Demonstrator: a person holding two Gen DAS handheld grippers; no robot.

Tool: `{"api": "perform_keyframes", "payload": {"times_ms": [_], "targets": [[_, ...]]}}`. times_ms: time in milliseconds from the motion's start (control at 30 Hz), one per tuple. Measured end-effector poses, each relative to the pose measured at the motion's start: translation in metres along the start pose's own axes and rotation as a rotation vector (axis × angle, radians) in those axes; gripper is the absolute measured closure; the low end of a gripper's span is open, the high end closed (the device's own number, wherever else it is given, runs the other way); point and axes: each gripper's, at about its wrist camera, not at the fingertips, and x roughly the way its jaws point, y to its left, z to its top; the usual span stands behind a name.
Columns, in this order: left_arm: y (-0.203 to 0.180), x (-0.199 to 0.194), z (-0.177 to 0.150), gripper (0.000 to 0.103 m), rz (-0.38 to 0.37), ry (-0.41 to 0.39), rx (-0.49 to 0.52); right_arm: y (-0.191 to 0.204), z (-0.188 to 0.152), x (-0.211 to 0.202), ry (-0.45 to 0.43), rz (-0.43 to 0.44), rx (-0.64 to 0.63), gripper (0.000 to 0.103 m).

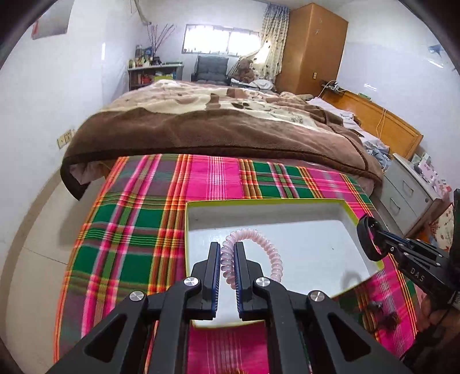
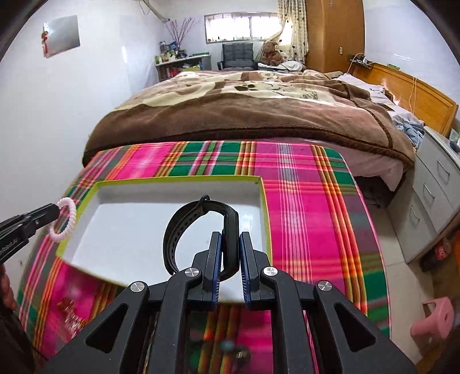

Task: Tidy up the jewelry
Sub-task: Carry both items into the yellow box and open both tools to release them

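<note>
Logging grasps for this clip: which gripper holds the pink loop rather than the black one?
The left gripper holds the pink coil bracelet; the right gripper holds the black strap band.

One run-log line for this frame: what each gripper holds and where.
left gripper: shut on pink coil bracelet | right gripper: shut on black wristband | both above white tray | tray on plaid cloth

landmark: bed (image 2: 258, 95) with brown blanket | beyond its far end: bright window (image 2: 241, 27), grey chair (image 2: 237, 56), cluttered shelf (image 2: 184, 64) | right of it: wooden wardrobe (image 2: 333, 31), headboard (image 2: 414, 89), grey drawers (image 2: 437, 184) | left of it: white wall (image 2: 72, 95) | floor: pale tiles (image 1: 31, 259)
</note>
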Motion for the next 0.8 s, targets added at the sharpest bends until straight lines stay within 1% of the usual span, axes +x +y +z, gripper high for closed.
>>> {"api": "perform_keyframes", "payload": {"times_ms": [133,267,467,800], "targets": [[0.005,0.024,0.008,0.094,0.010,0.019,-0.012,-0.003,0.009,0.020,0.025,-0.019,-0.002,0.090],[0.010,0.045,0.011,0.094,0.018,0.056,-0.020,-0.005,0.015,0.035,0.047,-0.032,-0.006,0.090],[0.012,0.065,0.009,0.094,0.023,0.090,-0.022,-0.005,0.018,0.053,0.083,-0.043,-0.012,0.090],[0.014,0.081,0.004,0.094,0.030,0.133,-0.028,0.001,0.018,0.071,0.116,-0.050,-0.032,0.090]]}}
